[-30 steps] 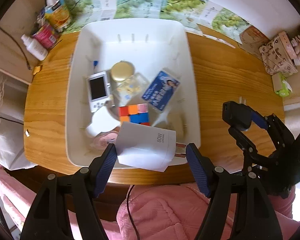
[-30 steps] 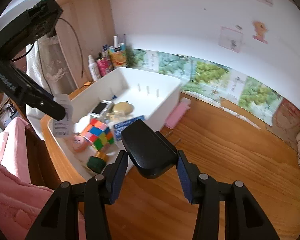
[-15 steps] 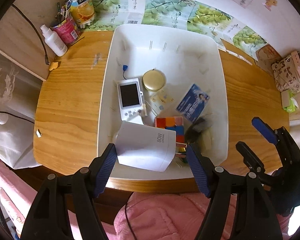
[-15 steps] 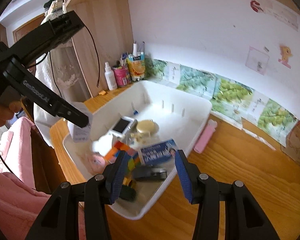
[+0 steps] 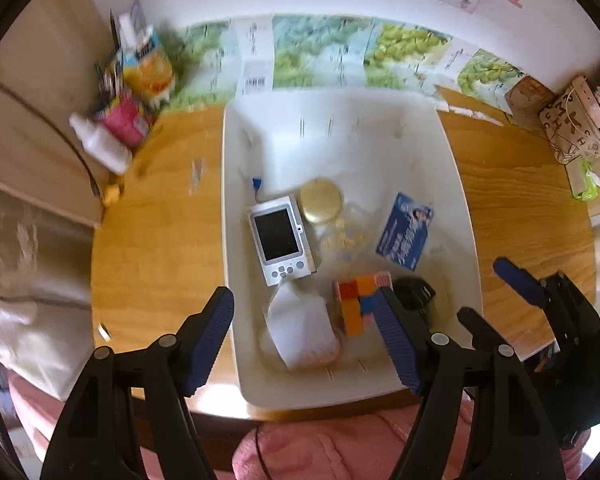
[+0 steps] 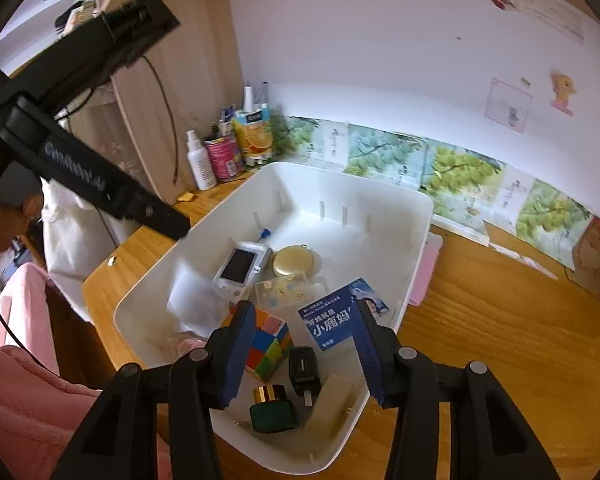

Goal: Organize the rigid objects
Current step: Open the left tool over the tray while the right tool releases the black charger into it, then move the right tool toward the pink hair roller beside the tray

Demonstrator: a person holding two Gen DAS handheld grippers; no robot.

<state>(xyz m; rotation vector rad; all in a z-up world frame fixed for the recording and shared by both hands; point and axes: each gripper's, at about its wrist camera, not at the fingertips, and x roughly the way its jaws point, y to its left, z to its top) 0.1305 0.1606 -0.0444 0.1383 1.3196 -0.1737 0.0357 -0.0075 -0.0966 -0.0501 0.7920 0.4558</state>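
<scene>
Both tongs (image 5: 306, 340) (image 6: 300, 350) agape above bin (image 6: 416, 240); white block (image 5: 302, 332) blurred, seemingly loose.

Wooden desk (image 6: 500, 344): bears white bin (image 6: 416, 240) mid-surface; left of bin, spray bottle (image 6: 199, 162), pink can (image 6: 222, 156); touching bin's right wall, pink case (image 6: 426, 276).

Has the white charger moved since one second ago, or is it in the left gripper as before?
Yes. The white charger left the left gripper and now lies in the white bin, below the small camera.

Both wrist views look down, sharing the white bin (image 5: 236, 240)
</scene>
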